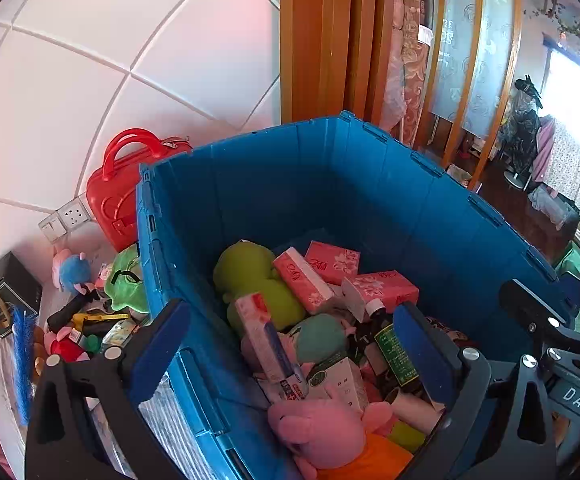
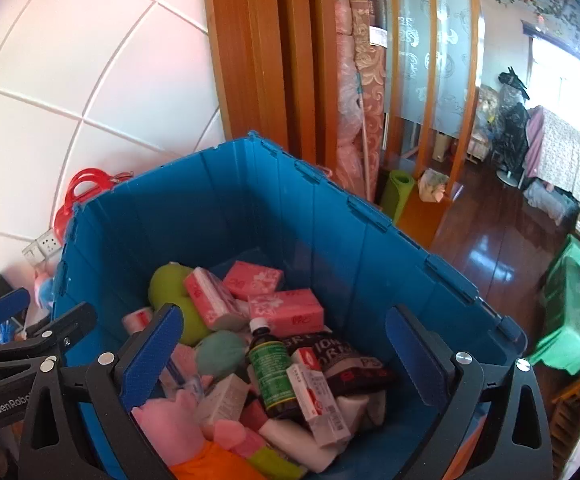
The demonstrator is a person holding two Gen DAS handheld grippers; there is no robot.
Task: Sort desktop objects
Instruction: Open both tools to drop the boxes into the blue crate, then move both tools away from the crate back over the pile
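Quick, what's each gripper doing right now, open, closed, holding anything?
Left gripper: open wide, nothing between its pads, above the blue bin.
Right gripper: open wide, holding nothing, also over the bin.

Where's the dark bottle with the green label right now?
The bottle lies inside the blue bin, near the middle of the pile in the right wrist view, just below the pink tissue packs and left of a black packet.

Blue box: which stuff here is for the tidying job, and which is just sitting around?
For the job:
- blue crate
- pink tissue packs
- brown bottle
- green frog toy beside the crate

Just lying about:
- red case
- rolled mats
- wall socket
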